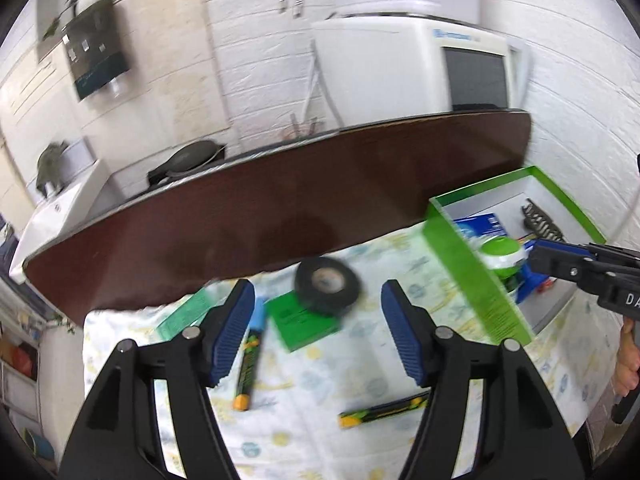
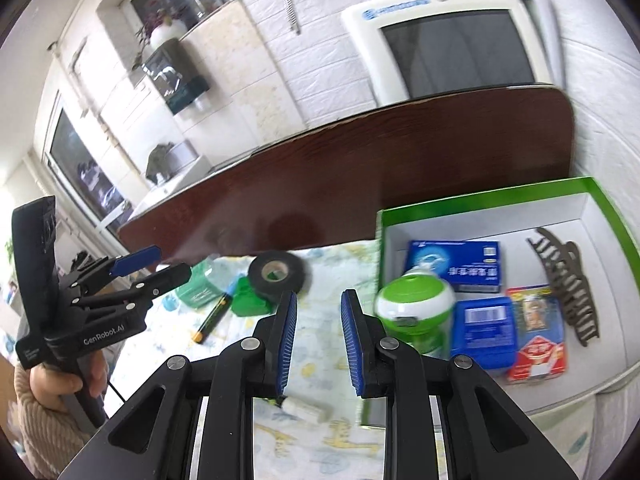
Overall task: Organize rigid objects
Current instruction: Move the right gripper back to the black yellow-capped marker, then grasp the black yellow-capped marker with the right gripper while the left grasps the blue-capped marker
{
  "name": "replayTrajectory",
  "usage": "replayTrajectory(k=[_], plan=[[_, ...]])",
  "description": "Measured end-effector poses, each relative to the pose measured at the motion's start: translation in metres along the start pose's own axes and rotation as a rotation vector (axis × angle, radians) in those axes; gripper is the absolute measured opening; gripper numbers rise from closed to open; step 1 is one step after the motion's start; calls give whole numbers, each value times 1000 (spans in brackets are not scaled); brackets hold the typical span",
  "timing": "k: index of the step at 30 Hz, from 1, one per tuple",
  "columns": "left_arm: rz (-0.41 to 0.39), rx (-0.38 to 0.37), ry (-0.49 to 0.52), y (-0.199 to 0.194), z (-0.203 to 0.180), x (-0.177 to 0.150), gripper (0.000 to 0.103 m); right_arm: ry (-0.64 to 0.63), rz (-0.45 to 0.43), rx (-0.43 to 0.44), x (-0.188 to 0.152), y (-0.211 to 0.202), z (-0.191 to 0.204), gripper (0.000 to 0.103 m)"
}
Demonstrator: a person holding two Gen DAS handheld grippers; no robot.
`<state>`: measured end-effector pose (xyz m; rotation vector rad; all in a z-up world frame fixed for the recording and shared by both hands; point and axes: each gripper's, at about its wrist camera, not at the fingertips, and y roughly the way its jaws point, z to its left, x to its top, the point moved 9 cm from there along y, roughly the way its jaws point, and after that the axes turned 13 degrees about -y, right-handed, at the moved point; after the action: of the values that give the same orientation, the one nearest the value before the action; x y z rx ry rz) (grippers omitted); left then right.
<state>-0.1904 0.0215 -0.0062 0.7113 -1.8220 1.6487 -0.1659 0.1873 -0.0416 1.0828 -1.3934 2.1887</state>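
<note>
My left gripper (image 1: 318, 304) is open and empty above the patterned cloth, just short of a black tape roll (image 1: 327, 284) that rests on a small green box (image 1: 302, 322). A marker with a blue cap (image 1: 250, 356) lies under its left finger; a second marker (image 1: 384, 410) lies near its right finger. My right gripper (image 2: 318, 312) is open and empty beside the green-rimmed box (image 2: 480, 196), close to a green-and-white jar (image 2: 416, 310) inside it. The tape roll also shows in the right wrist view (image 2: 276, 270), and the left gripper (image 2: 156, 266) too.
The box holds blue cartons (image 2: 456, 264), a red packet (image 2: 538, 336) and a dark comb-like piece (image 2: 568, 284). A white capped item (image 2: 306, 408) lies under my right gripper. Dark wooden table edge (image 1: 280, 200) runs behind; an old monitor (image 1: 440, 68) stands beyond it.
</note>
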Motion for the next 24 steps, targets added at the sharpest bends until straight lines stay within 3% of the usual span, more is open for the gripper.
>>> replayTrajectory(k=[10,17,24], plan=[[106,43,-109,21,84,-54,65,-84,128,61,-13,60,63,25],[199,25,-175,54,108,-90,65,-139,213,69,-26,96,91,25],[205,-48,-200,76,102,-82,63,-176,298,29,-45,115,96,25]])
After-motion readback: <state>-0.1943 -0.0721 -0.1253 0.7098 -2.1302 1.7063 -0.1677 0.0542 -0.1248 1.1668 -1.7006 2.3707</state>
